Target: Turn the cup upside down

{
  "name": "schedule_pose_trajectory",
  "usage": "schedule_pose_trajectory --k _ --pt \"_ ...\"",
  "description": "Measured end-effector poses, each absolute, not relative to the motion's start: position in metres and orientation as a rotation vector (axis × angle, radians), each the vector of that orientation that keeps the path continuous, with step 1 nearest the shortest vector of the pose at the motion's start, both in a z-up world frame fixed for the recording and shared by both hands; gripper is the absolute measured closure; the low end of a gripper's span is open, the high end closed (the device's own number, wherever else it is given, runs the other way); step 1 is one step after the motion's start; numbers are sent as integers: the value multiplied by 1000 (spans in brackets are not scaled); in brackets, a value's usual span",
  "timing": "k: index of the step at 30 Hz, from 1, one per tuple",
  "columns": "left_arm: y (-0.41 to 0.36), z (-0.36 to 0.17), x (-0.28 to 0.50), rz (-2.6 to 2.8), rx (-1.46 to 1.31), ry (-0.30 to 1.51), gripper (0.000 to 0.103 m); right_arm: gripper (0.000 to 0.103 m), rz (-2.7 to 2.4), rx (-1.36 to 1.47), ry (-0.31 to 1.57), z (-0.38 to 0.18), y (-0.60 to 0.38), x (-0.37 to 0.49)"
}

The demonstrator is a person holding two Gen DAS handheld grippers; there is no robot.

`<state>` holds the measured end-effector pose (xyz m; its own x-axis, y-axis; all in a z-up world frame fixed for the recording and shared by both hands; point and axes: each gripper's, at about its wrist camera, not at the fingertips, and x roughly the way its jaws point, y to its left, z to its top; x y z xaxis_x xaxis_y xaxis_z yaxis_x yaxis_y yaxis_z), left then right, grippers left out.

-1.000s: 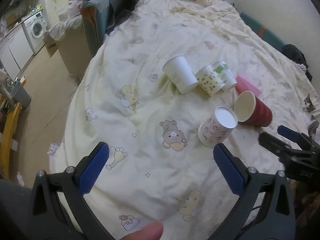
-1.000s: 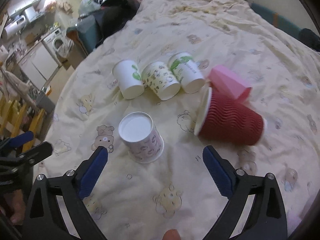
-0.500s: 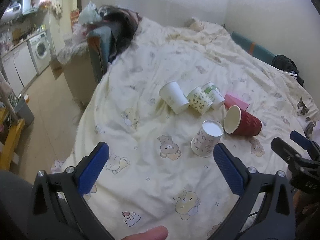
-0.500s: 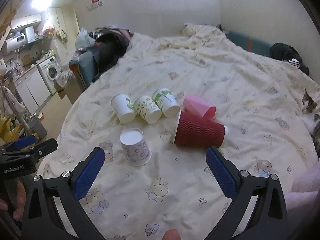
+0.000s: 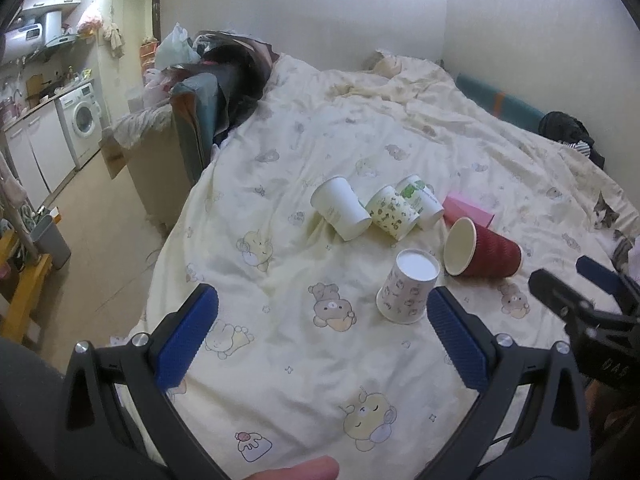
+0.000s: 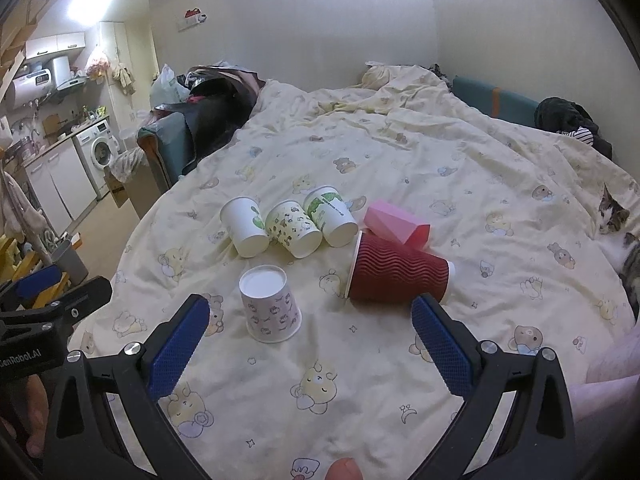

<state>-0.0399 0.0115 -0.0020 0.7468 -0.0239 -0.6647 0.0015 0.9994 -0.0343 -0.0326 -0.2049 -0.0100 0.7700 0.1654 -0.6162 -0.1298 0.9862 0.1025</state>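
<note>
A patterned paper cup (image 5: 408,290) (image 6: 270,304) stands upside down on the yellow bedspread, base up. A red ribbed cup (image 5: 482,254) (image 6: 396,276) lies on its side just right of it. Behind them three paper cups lie on their sides in a row: a white one (image 5: 340,208) (image 6: 244,226), a patterned one (image 5: 392,212) (image 6: 294,228) and a green-print one (image 5: 420,200) (image 6: 330,216). A pink cup (image 5: 468,210) (image 6: 396,226) lies behind the red one. My left gripper (image 5: 320,328) is open and empty, near the upside-down cup. My right gripper (image 6: 310,330) is open and empty, in front of the cups.
A cat (image 6: 616,232) lies at the bed's right edge. The bed's left edge (image 5: 176,240) drops to the floor. An armchair with clothes (image 5: 208,108) stands at the far left. Dark clothes (image 6: 568,120) lie at the far right.
Both grippers have pulled back and up from the cups, so more of the bed and room shows. The cups have not moved.
</note>
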Motion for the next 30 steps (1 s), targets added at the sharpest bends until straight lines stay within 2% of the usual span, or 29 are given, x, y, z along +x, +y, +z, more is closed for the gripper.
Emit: schedule_pose_trajectory --k 30 --pt "12 -2 -40 -17 -48 733 0 0 158 64 677 -10 -208 -31"
